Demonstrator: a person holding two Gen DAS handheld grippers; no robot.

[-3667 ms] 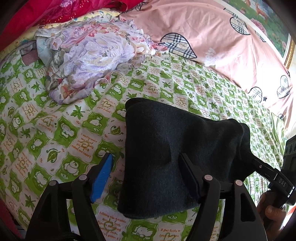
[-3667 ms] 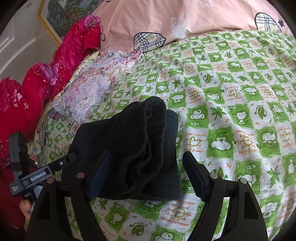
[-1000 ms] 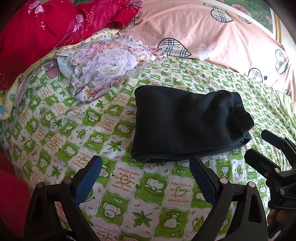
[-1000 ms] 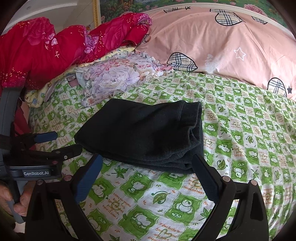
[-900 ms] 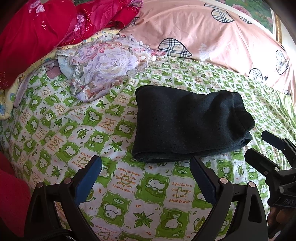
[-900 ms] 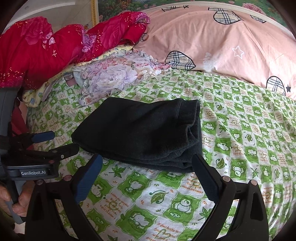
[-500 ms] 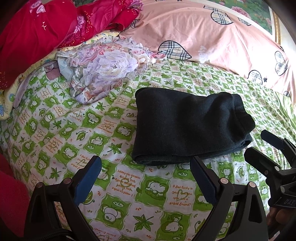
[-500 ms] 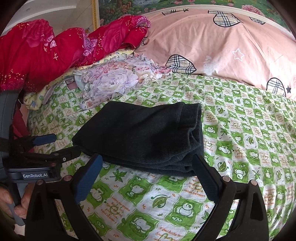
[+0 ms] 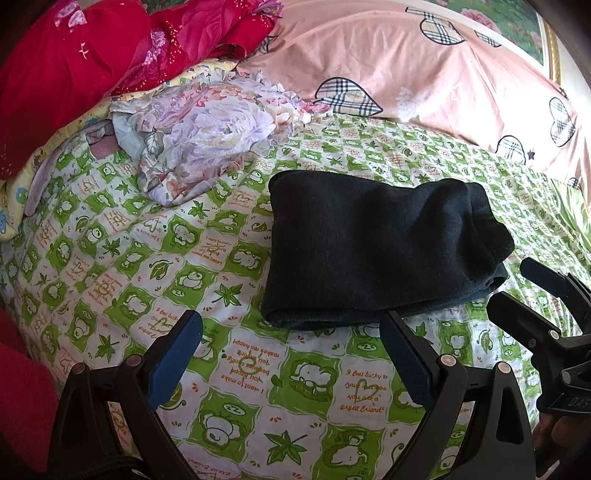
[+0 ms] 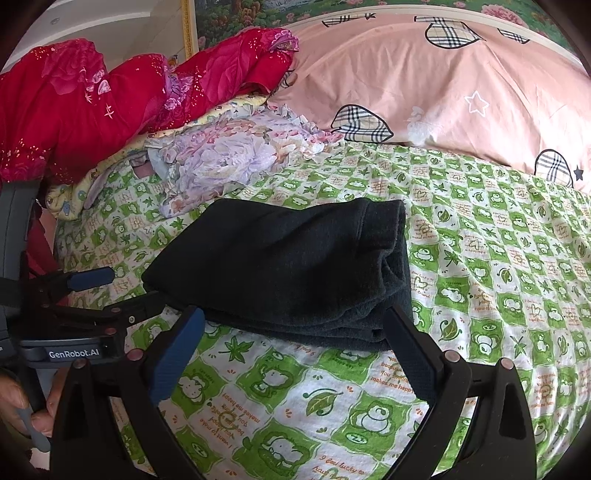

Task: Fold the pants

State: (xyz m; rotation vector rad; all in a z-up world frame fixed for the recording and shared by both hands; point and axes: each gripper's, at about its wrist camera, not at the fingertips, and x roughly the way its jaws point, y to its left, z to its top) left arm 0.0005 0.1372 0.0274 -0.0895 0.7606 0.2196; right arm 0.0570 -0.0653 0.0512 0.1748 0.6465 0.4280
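The dark pants [image 9: 369, 247] lie folded in a compact rectangle on the green-and-white checked sheet [image 9: 147, 266]; they also show in the right wrist view [image 10: 288, 266]. My left gripper [image 9: 291, 343] is open and empty, just in front of the bundle's near edge, not touching it. My right gripper [image 10: 295, 339] is open and empty, its fingers apart at the bundle's near edge. Each gripper shows in the other's view: the right one [image 9: 524, 291] at the bundle's right end, the left one [image 10: 118, 295] at its left end.
A crumpled floral cloth [image 9: 207, 129] lies behind the pants to the left. A red quilt [image 10: 110, 96] is piled at the back left. A pink pillow [image 9: 424, 70] with plaid hearts runs along the back. A framed picture [image 10: 258, 11] hangs on the wall.
Both grippers have let go of the pants and drawn back from them since 3.7 s ago. Over the last second the pants lie still and both grippers have hardly moved.
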